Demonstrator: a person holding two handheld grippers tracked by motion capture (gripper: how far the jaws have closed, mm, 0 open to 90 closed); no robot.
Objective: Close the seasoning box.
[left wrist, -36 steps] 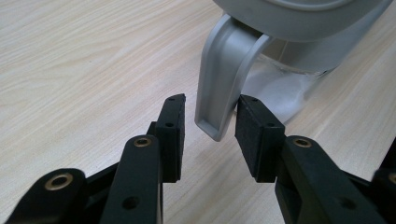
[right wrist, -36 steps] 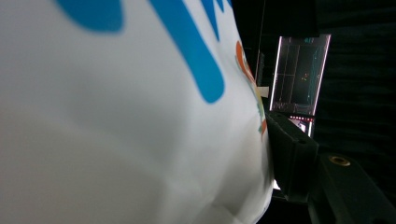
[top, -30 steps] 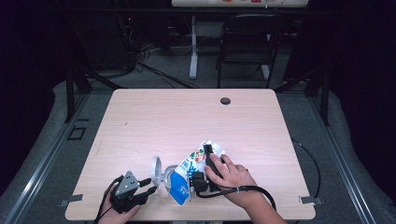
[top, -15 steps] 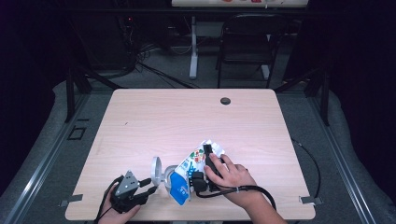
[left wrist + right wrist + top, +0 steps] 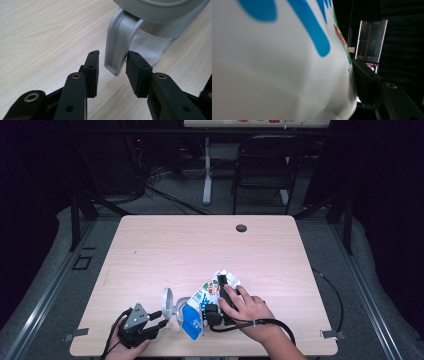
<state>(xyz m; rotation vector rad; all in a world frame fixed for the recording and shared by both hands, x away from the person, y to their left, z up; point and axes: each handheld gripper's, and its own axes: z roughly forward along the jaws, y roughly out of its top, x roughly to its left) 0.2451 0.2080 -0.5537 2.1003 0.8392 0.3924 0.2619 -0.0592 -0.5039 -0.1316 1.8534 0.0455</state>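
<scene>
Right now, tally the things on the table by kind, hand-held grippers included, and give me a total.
Clear jugs with a grey handle and lid: 1
Printed white-and-blue bags: 1
Hand-held grippers: 2, the left gripper and the right gripper
Total: 4

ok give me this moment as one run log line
left gripper: open, jaws either side of jug handle | right gripper: closing on bag | bag: tilted over jug | table: wood
</scene>
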